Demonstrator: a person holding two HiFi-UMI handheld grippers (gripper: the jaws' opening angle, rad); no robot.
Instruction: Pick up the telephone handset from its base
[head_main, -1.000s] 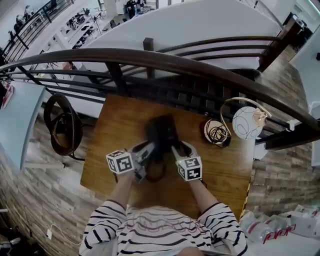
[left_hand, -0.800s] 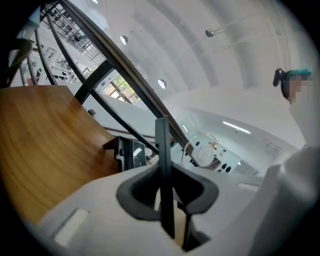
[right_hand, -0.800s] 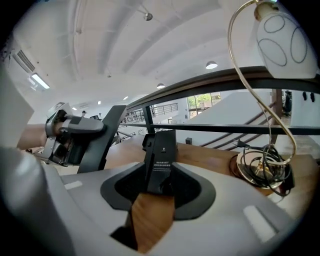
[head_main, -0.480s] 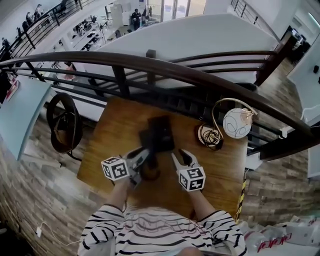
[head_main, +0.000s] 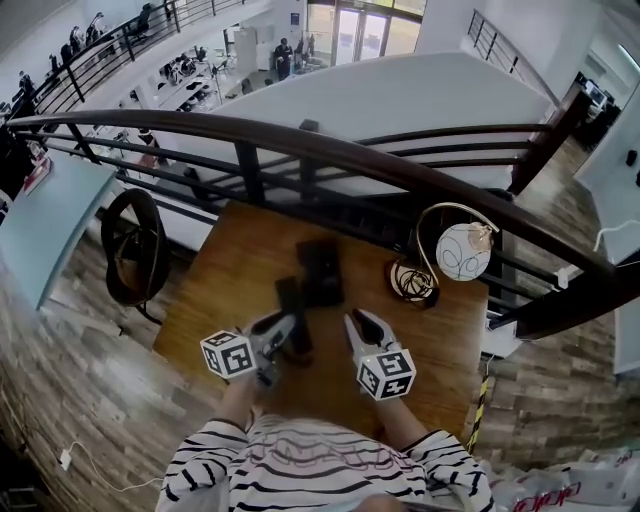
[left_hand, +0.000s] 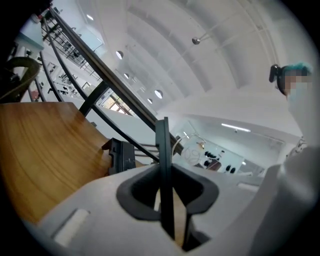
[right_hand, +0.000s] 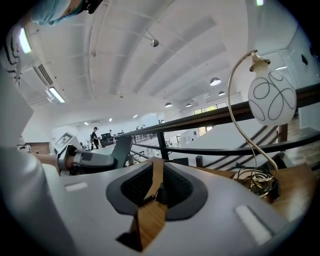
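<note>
The black telephone handset (head_main: 291, 303) is off its base (head_main: 322, 270) and hangs just in front of it, above the wooden table (head_main: 440, 335). My left gripper (head_main: 288, 333) is shut on the handset's near end. In the left gripper view the handset (left_hand: 162, 150) stands edge-on between the pads, with the base (left_hand: 121, 154) behind it on the left. My right gripper (head_main: 360, 322) hovers to the right of the handset, apart from it. Its jaws are closing, and only a narrow gap with nothing in it remains in the right gripper view (right_hand: 156, 185).
A lamp with a white globe (head_main: 463, 250) and a coiled cord at its foot (head_main: 412, 280) stands at the table's far right. A dark curved railing (head_main: 350, 155) runs behind the table. A dark ring-shaped object (head_main: 135, 250) sits on the floor at the left.
Both grippers have drawn back from the base toward the person and risen. The left one has carried the handset off the base. The right gripper's jaws have narrowed.
</note>
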